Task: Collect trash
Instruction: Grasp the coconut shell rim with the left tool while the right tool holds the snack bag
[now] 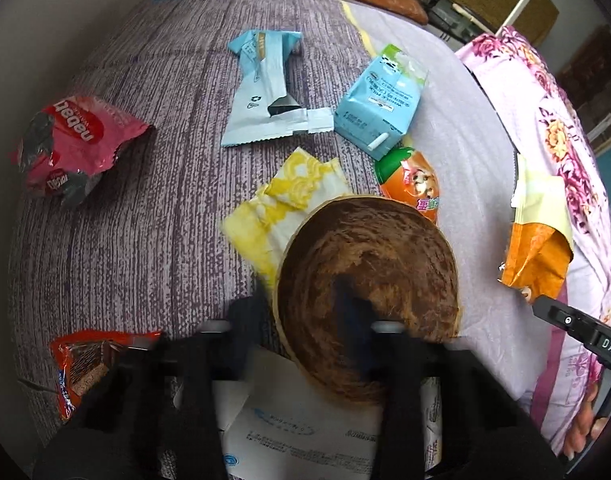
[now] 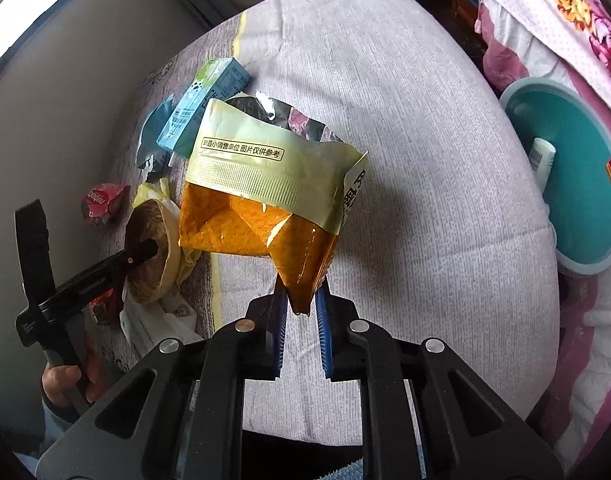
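Right claw (image 2: 301,300) pinching orange wrapper (image 2: 257,200)

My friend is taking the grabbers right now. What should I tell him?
Right gripper: shut on the orange bag, lifted off the bed.
Left gripper: shut on the rim of the brown bowl, one finger inside it.
Teal bin: off the bed's right edge, a few pieces already in.
Left on the bed: milk carton, blue wrapper, pink wrapper, yellow napkin, orange pouch, red wrapper, white paper.
Next, probably: drop bag and bowl in the bin.
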{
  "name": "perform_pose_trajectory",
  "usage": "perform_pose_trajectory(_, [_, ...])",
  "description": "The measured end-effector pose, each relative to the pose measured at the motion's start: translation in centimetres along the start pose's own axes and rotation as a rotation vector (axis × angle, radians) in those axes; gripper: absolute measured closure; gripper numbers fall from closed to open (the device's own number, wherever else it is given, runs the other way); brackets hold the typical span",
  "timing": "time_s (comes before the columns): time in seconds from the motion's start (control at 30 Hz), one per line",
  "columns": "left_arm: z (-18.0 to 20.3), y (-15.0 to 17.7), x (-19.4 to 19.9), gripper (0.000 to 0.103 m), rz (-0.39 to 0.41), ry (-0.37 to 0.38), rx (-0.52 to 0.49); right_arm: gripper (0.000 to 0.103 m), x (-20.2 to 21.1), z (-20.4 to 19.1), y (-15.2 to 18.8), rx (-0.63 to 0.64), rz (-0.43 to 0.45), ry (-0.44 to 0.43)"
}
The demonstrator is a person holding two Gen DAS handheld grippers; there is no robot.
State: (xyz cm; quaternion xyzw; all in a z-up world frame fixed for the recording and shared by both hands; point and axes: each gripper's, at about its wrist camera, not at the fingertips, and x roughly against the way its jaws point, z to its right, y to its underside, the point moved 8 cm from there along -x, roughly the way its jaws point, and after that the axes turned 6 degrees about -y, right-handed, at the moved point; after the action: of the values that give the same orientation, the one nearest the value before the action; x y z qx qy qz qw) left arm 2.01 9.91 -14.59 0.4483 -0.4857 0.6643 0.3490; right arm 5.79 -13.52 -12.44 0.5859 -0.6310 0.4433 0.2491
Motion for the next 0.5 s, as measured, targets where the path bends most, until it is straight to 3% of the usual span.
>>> perform_pose_trajectory(0.13, [0.8,-0.9,1.1,0.094,0.052,0.001,-0.013,0.09,0.4,0.3,-0.3,0.001,0.014,0.001])
perform_pose_trajectory(0.5, [2.5,-1.5,5.0,0.096,0.14,0.02,-0.067,0.09,2.1,1.4,-1.2,-0.013,0.063,-0.002])
